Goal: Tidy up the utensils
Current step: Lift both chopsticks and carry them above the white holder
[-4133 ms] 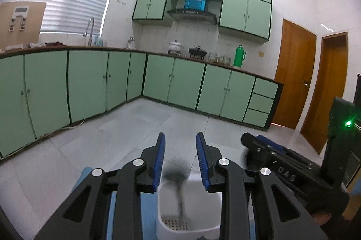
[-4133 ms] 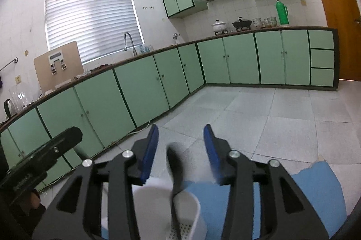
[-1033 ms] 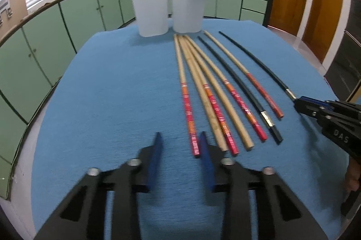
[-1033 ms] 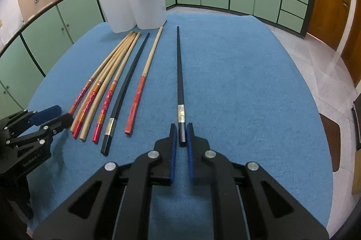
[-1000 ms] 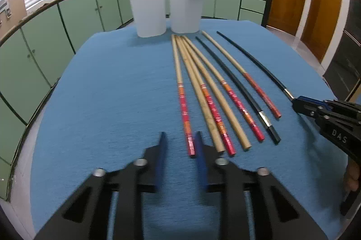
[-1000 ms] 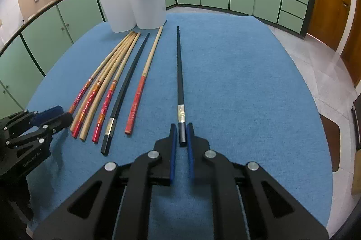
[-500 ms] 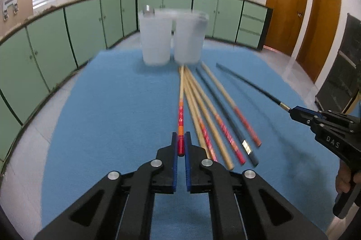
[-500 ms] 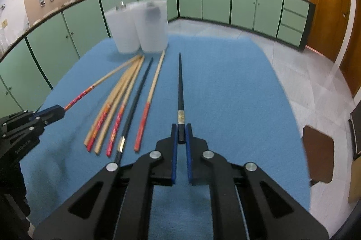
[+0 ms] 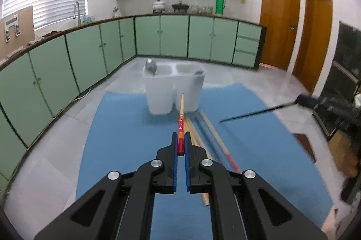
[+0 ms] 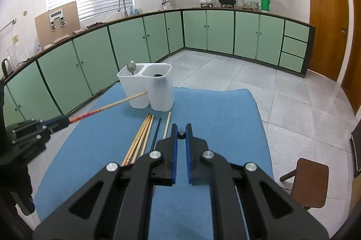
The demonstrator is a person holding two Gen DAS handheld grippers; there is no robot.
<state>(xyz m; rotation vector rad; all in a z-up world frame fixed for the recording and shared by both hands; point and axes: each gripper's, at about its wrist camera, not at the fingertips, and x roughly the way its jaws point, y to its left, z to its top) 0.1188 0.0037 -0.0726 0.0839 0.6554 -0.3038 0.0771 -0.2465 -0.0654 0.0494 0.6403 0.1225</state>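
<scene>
We held two black grippers with blue pads above a blue cloth mat (image 10: 225, 109). Our left gripper (image 9: 181, 145) was squeezed tight on the red end of a long wooden chopstick with red and orange bands (image 9: 181, 120). That chopstick was up off the mat, and its pale tip pointed at the white plastic holder with two cups (image 9: 158, 91). In the right wrist view the same chopstick (image 10: 117, 103) stuck out from our left gripper and crossed in front of the holder (image 10: 158, 95).

Our right gripper (image 10: 181, 135) was squeezed tight on a thin black chopstick (image 10: 181, 134). From its own camera we saw only the dark end of that stick between the pads. In the left wrist view the black chopstick (image 9: 252, 114) hung in the air over the right side of the mat (image 9: 126, 127), with its tip aimed left and a little down.

The holder stood at the far end of the mat. A shiny metal spoon (image 10: 131, 66) stood up in its left cup. Something dark (image 10: 158, 75) sat in the right cup, but we could not tell what it was.

More chopsticks (image 10: 144, 134) lay side by side on the mat, between the holder and our grippers. Most were pale wood and one was dark
</scene>
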